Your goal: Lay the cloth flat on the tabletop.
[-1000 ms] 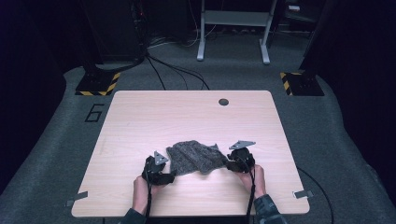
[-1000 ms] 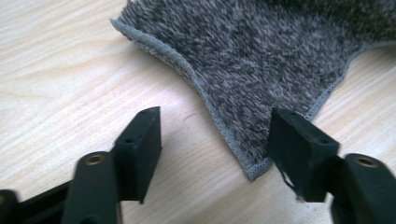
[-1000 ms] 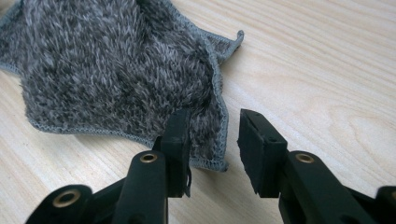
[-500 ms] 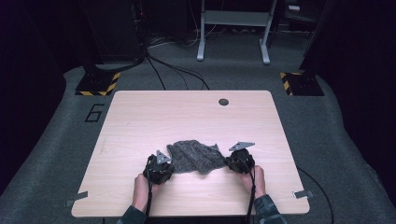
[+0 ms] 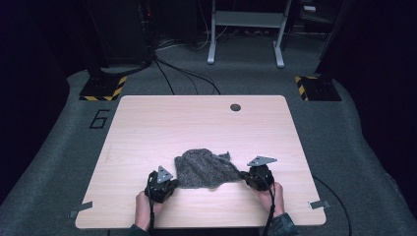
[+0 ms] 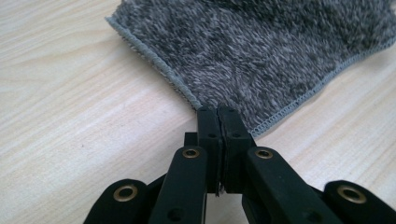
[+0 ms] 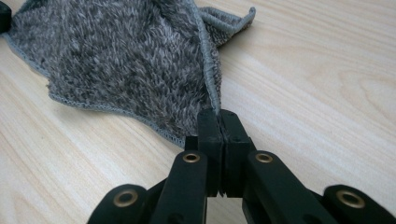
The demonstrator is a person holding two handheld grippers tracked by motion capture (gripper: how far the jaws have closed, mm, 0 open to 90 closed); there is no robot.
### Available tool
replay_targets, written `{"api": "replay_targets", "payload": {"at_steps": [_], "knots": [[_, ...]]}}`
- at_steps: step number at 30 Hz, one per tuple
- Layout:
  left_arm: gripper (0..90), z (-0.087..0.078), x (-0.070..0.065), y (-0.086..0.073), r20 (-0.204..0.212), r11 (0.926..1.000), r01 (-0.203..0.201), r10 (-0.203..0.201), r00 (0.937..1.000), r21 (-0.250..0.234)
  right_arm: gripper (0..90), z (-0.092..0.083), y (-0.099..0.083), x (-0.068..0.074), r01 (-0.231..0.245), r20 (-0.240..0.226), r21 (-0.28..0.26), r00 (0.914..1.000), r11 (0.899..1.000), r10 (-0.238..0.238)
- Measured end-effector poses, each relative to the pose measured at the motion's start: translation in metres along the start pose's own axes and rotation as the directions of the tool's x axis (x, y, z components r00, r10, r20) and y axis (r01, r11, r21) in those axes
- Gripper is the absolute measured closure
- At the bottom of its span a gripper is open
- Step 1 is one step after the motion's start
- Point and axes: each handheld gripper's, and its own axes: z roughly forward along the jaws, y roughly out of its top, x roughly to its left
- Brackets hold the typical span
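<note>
At the near edge of the pale wood-grain table (image 5: 147, 132), the person's two hands come in from below, each holding a black two-jaw gripper. The left gripper (image 5: 169, 183) sits at the near-left corner of a grey fuzzy cloth with a stitched hem (image 5: 204, 168), and the right gripper (image 5: 244, 176) sits at its near-right corner, a grey three-cornered plate (image 5: 261, 161) riding on top of it. From above, the jaws themselves are too small to read. The left gripper view settles it: the left gripper (image 6: 218, 112) has its jaws pressed together on the hemmed corner of the cloth (image 6: 261, 51), which spreads away flat over the wood. The right gripper view shows the same of the right gripper (image 7: 218, 113), jaws closed tight on the opposite corner, where the cloth (image 7: 116, 51) rises slightly and a far edge curls up in a fold. The high view shows the cloth stretched between the two grippers, bunched toward its far side, lying in the near half of the table. Farther back, a small dark round grommet (image 5: 235, 107) sits near the table's far edge. Beyond the table lie grey carpet, black cables, yellow-and-black striped stand bases (image 5: 103, 88) and a white metal frame (image 5: 244, 29).
</note>
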Motion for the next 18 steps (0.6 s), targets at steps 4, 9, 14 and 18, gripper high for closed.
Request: {"api": "replay_targets", "payload": {"at_steps": [4,9,14,18], "knots": [[89.2,0.010,0.021,0.024,0.007,0.9982,0.040,-0.040,0.9992,-0.043,89.4,0.008,0.015,-0.012,-0.030,0.010,-0.005,0.9995,1.000,0.030],[89.5,0.032,0.062,0.092,-0.058,0.9991,-0.002,0.000,0.9983,-0.043,89.7,0.024,0.088,-0.039,-0.006,0.053,-0.032,0.9986,0.999,0.008],[89.5,-0.012,0.085,0.175,-0.133,0.9780,-0.019,-0.009,0.9910,-0.208,89.7,-0.005,0.179,-0.047,0.015,0.104,-0.154,0.9946,0.988,0.001],[89.5,-0.050,0.077,0.187,-0.157,0.9536,-0.067,0.021,0.9874,-0.294,89.6,-0.042,0.199,-0.033,0.046,0.109,-0.249,0.9939,0.967,-0.019]]}}
